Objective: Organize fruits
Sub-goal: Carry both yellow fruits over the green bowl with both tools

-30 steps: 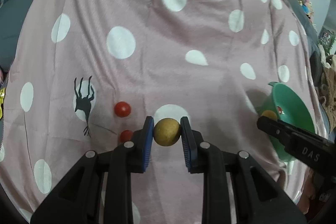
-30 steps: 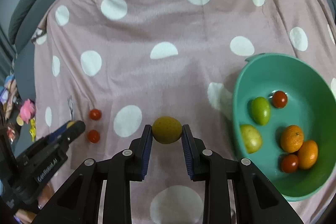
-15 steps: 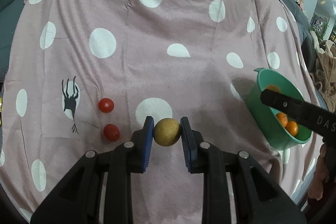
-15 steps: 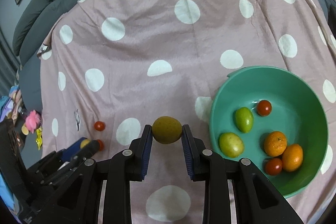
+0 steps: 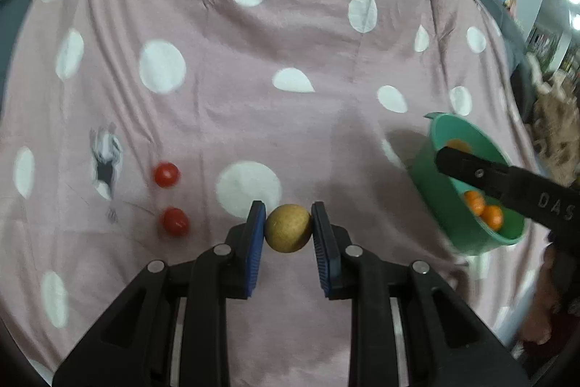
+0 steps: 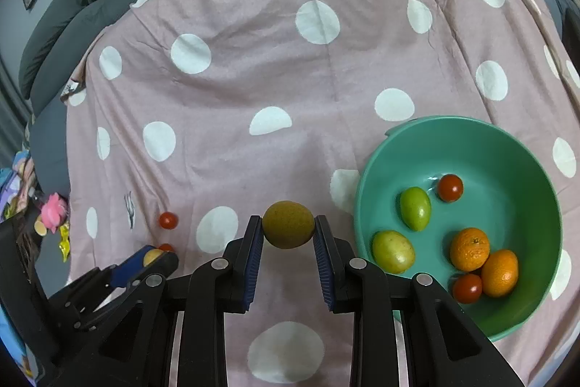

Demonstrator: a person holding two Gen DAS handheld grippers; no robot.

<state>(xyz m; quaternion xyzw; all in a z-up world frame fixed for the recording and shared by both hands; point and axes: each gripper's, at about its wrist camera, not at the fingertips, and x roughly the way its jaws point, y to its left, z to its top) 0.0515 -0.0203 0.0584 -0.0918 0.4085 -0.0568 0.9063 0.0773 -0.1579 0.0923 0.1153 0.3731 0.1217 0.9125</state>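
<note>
My left gripper (image 5: 288, 233) is shut on a round yellow-brown fruit (image 5: 288, 233), held above the pink dotted cloth. My right gripper (image 6: 288, 229) is shut on a second yellow-brown fruit (image 6: 288, 229), just left of the green bowl (image 6: 514, 147). The bowl holds several fruits: two oranges (image 6: 484, 260), two red tomatoes (image 6: 450, 187), a green fruit (image 6: 415, 208) and a yellow-green one (image 6: 393, 251). Two red tomatoes (image 5: 166, 174) (image 5: 175, 221) lie on the cloth left of my left gripper. The bowl (image 5: 433, 184) shows at the right of the left wrist view.
The pink cloth (image 6: 290, 78) with white dots covers a bed. Grey bedding (image 6: 72, 24) lies at the far left edge. Small toys (image 6: 54, 213) lie off the cloth's left side. Clutter (image 5: 558, 126) sits beyond the bowl on the right.
Both grippers have risen and drawn back with their fruits, so more of the cloth shows. The bowl has come further into the right wrist view. Both grips are unchanged.
</note>
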